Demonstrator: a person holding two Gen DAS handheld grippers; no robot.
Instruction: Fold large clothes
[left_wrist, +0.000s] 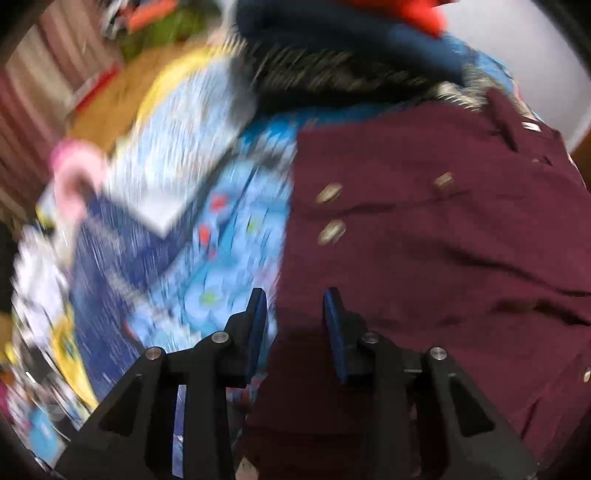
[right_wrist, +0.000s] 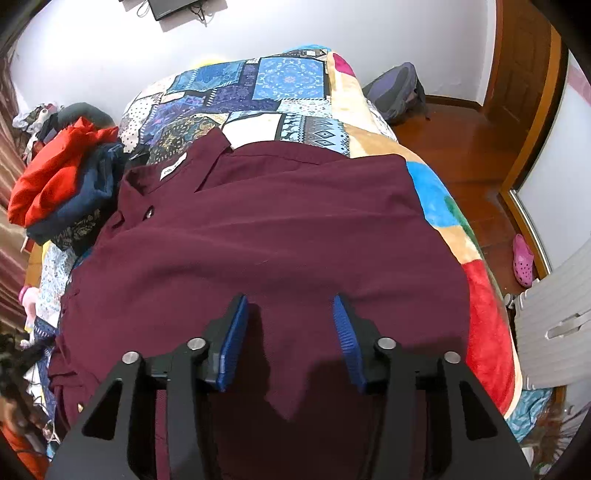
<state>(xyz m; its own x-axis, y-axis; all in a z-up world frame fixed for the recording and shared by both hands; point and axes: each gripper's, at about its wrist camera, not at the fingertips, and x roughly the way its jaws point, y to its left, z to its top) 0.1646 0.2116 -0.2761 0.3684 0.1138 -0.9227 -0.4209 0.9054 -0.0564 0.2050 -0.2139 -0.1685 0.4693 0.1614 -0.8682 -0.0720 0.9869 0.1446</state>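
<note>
The maroon coat (right_wrist: 258, 236) lies spread flat on the bed (right_wrist: 484, 332), collar at the far end, brass buttons (left_wrist: 328, 194) along its left edge, probably laid out so a fold can start. Above its near hem the right gripper (right_wrist: 290, 334) hovers with jaws released, gripping nothing. The left gripper (left_wrist: 294, 325), jaws also released and empty, sits over the coat's left edge. Beyond the collar, to the left, a pile of red and navy clothes (right_wrist: 66, 177) waits.
</note>
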